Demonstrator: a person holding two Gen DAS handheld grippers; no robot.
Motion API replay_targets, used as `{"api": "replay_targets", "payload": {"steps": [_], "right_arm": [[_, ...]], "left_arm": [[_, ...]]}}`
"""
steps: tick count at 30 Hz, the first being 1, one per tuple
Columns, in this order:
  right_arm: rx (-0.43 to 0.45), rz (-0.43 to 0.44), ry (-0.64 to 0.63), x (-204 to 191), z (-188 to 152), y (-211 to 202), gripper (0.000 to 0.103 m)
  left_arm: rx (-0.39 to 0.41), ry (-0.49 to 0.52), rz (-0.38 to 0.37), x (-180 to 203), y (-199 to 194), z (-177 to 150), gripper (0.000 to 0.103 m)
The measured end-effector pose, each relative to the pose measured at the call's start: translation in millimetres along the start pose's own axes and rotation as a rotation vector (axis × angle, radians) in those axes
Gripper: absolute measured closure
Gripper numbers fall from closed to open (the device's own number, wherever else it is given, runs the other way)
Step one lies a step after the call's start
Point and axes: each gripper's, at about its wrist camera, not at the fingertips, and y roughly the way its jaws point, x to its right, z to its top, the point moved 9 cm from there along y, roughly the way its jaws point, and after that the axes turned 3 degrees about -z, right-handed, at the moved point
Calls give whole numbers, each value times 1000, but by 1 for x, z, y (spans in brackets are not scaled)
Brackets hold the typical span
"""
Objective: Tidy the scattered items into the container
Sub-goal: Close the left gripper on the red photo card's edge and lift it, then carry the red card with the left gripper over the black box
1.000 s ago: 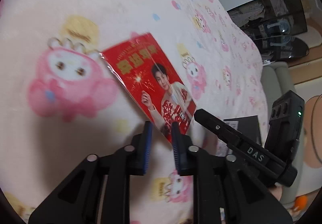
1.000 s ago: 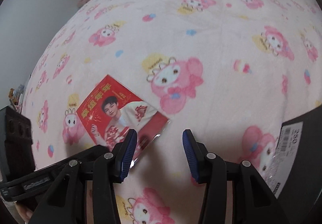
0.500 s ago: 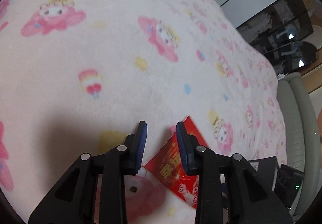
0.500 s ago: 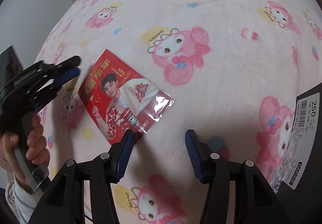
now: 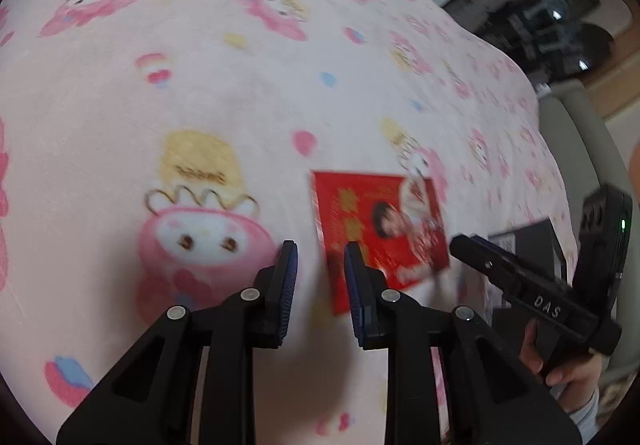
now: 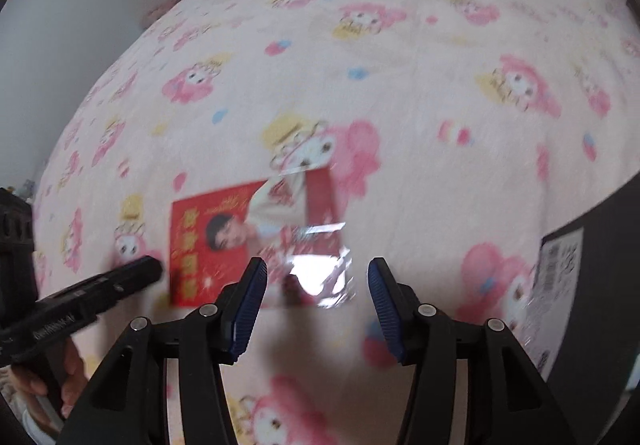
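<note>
Red photo card in clear sleeve (image 6: 248, 241) is lying untidied on the cartoon-print blanket (image 6: 400, 85), black box (image 6: 600, 285) at 3 o'clock, while left gripper (image 5: 320, 265) and right gripper (image 6: 316, 285) are hovering with fingers parted, holding nothing.

The card (image 6: 256, 241) lay flat on the blanket (image 6: 400, 65), between the left gripper (image 6: 148, 269) and the box (image 6: 592, 269) at right.

red card (image 5: 376, 229), pink cartoon-print blanket (image 5: 224, 85)
</note>
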Motion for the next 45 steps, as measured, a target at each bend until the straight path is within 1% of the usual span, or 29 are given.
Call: {"api": "replay_targets", "payload": {"steps": [1,3,5,7,9,12,13,15,18,19,20,22,23,25,26,27,28,29,31,32,33,34,35,37,40,42,45], "right_arm": [[-9,-8,8,3,3,5,54],[-29,10,36,7,6,14,54],[-26,22,46,8,12,22,54],[-5,2,3,6,17,27,54],[-26,3,-16,0,16,36,54],[-77,124,21,-8,6,31,54],[-86,149,23,-11,1,26,54],[-105,179,9,-18,-10,14,54],[-131,206,-85,-32,-34,-9,54],[-135,205,-131,-38,-42,-14,54],[-129,178,-182,-41,-49,-18,54],[-100,98,-221,-41,-53,-14,54],[-124,98,-214,-43,-55,-3,54],[-167,88,-178,-41,-61,10,54],[-182,81,-156,-39,-64,13,55],[-168,79,-158,-39,-63,7,55],[-155,80,-160,-39,-63,1,56],[-147,91,-167,-39,-62,-8,59],[-122,116,-172,-37,-60,-31,63],[-106,130,-171,-35,-58,-45,64],[-89,152,-169,-35,-57,-58,66],[-66,187,-165,-35,-56,-78,66],[-43,196,-163,-33,-57,-95,66],[33,183,-168,-28,-61,-130,64],[122,158,-161,-7,-67,-177,64],[160,168,-135,15,-73,-203,64],[189,223,-90,45,-78,-234,64]], "left_arm": [[-7,-19,-1,-3,4,3,80],[-4,-30,2,-2,12,5,78],[-1,-42,-8,1,20,5,78],[-4,-45,-15,4,24,5,78],[-10,-40,-15,8,25,3,79],[-18,-25,-12,13,23,0,80],[-22,-16,-10,15,19,-2,80],[-35,3,-6,17,6,-13,80],[-83,5,-26,16,-11,-41,78],[-94,-5,-50,15,-13,-49,78],[-99,-17,-69,13,-15,-56,76],[-81,-50,-55,4,-10,-60,76],[-83,-62,-46,2,-6,-61,78],[-85,-82,-27,0,2,-63,78],[-76,-67,-15,3,-2,-63,78],[-67,-52,-7,7,-6,-63,78],[-58,-39,-16,13,-13,-62,78],[-48,-26,-26,19,-21,-62,78],[-35,-4,-60,35,-37,-61,78],[-30,5,-83,44,-45,-62,82],[-24,19,-99,55,-53,-62,82],[-15,52,-96,69,-60,-63,82],[-5,87,-94,84,-67,-63,82],[29,174,-101,120,-85,-66,82],[61,274,-146,178,-107,-71,82],[54,331,-187,215,-115,-79,82],[9,432,-209,277,-100,-100,82]]}}
